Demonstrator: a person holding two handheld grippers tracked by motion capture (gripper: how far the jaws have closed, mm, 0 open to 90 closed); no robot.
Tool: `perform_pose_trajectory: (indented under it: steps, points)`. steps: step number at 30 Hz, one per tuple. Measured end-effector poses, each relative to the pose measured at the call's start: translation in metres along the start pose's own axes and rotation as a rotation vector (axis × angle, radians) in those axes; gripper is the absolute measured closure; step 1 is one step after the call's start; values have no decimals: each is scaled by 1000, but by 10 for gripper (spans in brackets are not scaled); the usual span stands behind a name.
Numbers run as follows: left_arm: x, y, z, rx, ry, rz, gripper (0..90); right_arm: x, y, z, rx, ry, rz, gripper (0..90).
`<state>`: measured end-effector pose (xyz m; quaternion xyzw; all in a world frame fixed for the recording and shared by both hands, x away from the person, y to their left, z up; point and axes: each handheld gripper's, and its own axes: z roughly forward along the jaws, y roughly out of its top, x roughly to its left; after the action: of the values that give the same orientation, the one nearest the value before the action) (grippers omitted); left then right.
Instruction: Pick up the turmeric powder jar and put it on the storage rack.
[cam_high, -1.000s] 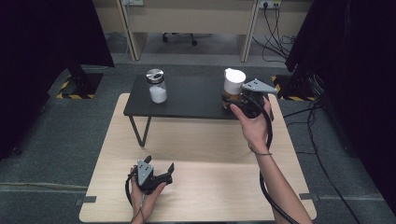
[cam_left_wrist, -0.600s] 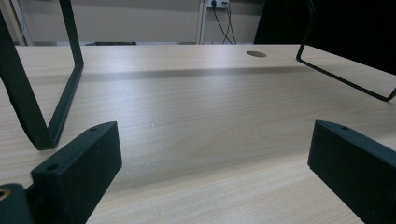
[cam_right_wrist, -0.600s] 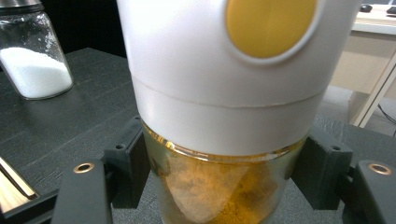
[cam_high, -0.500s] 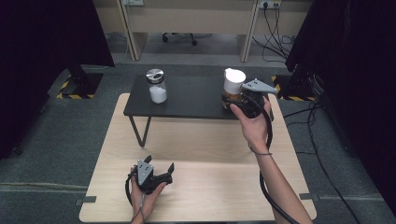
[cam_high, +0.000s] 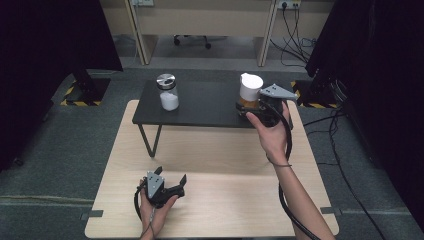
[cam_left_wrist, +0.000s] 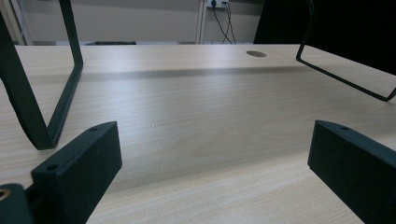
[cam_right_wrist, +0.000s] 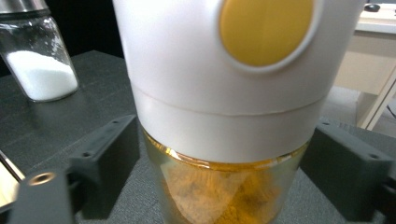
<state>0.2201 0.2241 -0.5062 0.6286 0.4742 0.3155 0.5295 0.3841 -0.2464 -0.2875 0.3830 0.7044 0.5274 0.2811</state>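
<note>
A glass jar (cam_high: 250, 90) with a tall white lid and orange contents stands at the right end of the black stand (cam_high: 205, 107). My right gripper (cam_high: 248, 106) is level with the glass part of the jar (cam_right_wrist: 224, 93). Its jaws have just been opening and stand on either side of the glass, with the jar still between them and the pads a little off it. A salt shaker (cam_high: 168, 95) with a metal cap stands at the stand's left end (cam_right_wrist: 39, 70). My left gripper (cam_high: 171, 175) rests low over the wooden table (cam_high: 220, 200), open with nothing between its jaws (cam_left_wrist: 215, 154).
The black stand rests on thin metal legs (cam_left_wrist: 51, 107) on the far half of the wooden table. A round cable hole (cam_left_wrist: 256, 53) is in the tabletop. Dark curtains hang at both sides, and cables lie on the floor at the right.
</note>
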Motion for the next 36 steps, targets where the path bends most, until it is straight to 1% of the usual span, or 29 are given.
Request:
perform_pose_trajectory:
  steps: [3, 5, 8, 11, 13, 23, 24, 26, 28, 31, 33, 36]
  points:
    - [0, 0, 0, 0, 1, 3, 20, 3, -2, -1, -13, -15, -11, 39]
    - [0, 0, 0, 0, 1, 3, 20, 4, -4, -3, -27, -25, -14, 23]
    - [0, 0, 0, 1, 1, 2, 20, 3, -6, -5, -37, -23, -21, 10]
    - [0, 0, 0, 1, 1, 2, 21, 4, -7, -8, -46, -27, -33, 5]
    - [0, 0, 0, 1, 1, 3, 20, 4, -8, -10, -55, -27, -31, 5]
    - [0, 0, 0, 1, 1, 3, 20, 8, -12, -21, -68, -32, -36, 6]
    - [0, 0, 0, 1, 1, 3, 20, 9, -13, -23, -70, -36, -39, 5]
    - [0, 0, 0, 1, 1, 3, 21, 13, -15, -27, -76, -53, -62, 6]
    - [0, 0, 0, 2, 1, 2, 21, 16, -16, -31, -79, -54, -72, 6]
    - [-1, 0, 0, 1, 1, 4, 20, 19, -19, -36, -88, -58, -71, 8]
    - [-1, 0, 0, 0, 2, 3, 20, 22, -22, -40, -93, -69, -74, 7]
    - [-1, 0, 0, 1, 1, 2, 20, 22, -27, -45, -108, -68, -69, 7]
